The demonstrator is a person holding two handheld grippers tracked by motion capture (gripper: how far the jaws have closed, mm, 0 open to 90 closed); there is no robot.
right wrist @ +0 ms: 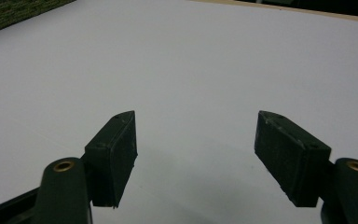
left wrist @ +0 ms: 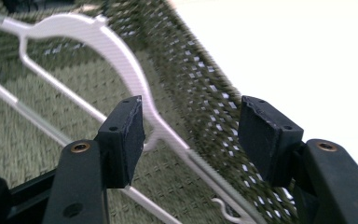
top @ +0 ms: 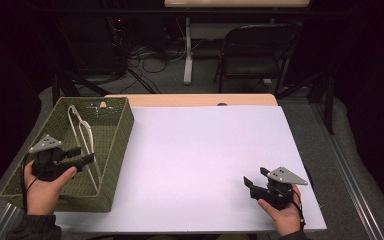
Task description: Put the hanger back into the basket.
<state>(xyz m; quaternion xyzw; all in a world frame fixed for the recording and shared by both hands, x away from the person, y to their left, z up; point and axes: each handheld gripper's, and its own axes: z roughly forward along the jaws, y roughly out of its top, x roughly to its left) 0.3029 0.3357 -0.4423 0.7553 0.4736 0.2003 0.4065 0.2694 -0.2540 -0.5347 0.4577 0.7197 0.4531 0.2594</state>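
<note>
— Where do we have the left gripper (top: 82, 161)?

— Our left hand (top: 44, 186) holds it inside the green woven basket (top: 117, 131), near the basket's right wall. In the left gripper view its jaws stand apart, clamped on nothing. A white plastic hanger (left wrist: 116, 51) runs up between them, with the left pad (left wrist: 127, 135) just beside its arm; we cannot tell whether the pad touches it.

— And how does the hanger lie?

— From the high view, the hanger (top: 82, 135) leans along the inside of the basket, one end up near the far wall and the other low near the front right corner. Its thin lower bar crosses the basket floor under the left jaw.

— What about the right gripper (top: 254, 186)?

— Our right hand (top: 285, 207) holds it low over the white sheet (top: 205, 155) near the front right of the table, well apart from the basket. Its jaws point left across the sheet and are spread wide, with bare white surface between them in the right gripper view.

— What lies farther out?

— The sheet covers most of a wooden table (top: 190, 100), whose far edge shows beyond it. The basket sits at the table's left side, overlapping the sheet's left edge. Behind the table we see a black folding chair (top: 252, 55) and cables on the floor.
</note>
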